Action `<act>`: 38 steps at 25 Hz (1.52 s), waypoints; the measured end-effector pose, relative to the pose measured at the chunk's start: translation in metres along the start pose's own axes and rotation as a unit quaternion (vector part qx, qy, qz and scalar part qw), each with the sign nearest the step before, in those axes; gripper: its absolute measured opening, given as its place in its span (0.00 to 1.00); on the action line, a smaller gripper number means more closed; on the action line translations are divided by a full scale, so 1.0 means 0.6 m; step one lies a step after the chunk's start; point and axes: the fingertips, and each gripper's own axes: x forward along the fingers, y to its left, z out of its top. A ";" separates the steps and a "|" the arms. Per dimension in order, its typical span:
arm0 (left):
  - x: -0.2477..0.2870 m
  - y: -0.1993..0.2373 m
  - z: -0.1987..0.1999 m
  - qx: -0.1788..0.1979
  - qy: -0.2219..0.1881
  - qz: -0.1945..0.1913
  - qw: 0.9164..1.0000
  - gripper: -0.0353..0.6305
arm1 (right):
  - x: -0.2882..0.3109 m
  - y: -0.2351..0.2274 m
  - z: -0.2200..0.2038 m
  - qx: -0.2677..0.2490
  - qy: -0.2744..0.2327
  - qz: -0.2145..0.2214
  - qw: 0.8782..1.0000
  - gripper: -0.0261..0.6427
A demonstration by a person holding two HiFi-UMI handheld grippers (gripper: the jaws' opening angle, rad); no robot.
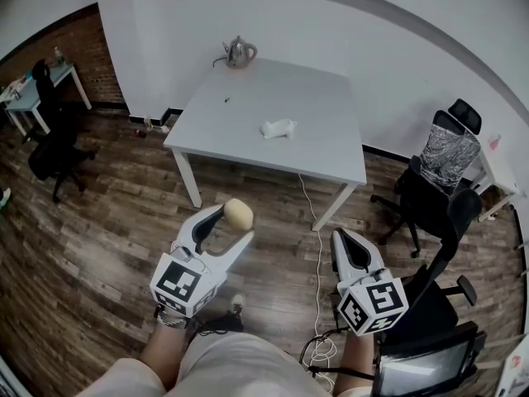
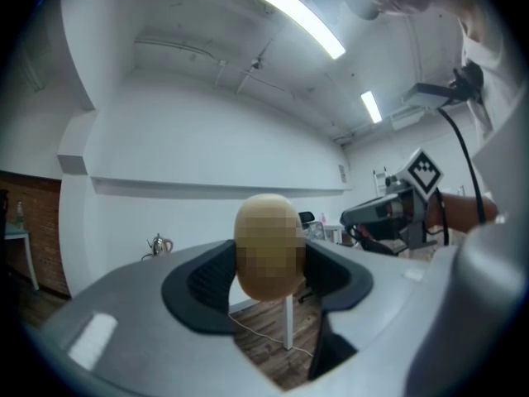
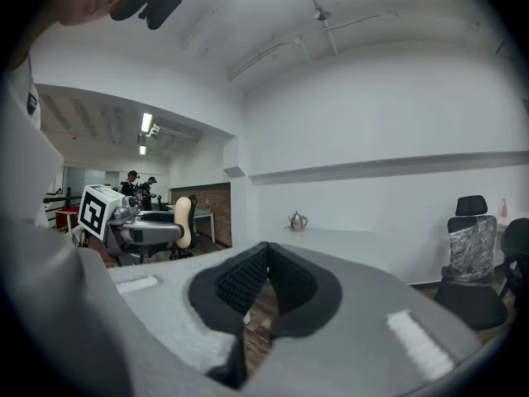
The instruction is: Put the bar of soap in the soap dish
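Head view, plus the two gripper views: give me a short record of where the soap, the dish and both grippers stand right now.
Bar of soap: tan, oval, clamped between the left gripper's pads, above the wooden floor
Left gripper: shut on the bar of soap, short of the table
Right gripper: jaws together, nothing between them
Soap dish: white, on the white table, right of its middle
Kettle: at the table's far edge
Task stage: soap in the grip, not yet in the dish
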 end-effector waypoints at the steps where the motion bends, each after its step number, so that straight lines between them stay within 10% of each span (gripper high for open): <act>1: 0.006 0.005 0.000 0.001 0.002 -0.001 1.000 0.46 | 0.006 -0.003 0.001 0.000 0.001 -0.001 1.000 0.04; 38: 0.092 0.136 -0.038 -0.019 0.017 -0.036 0.999 0.46 | 0.159 -0.011 0.007 0.006 0.016 -0.019 1.000 0.04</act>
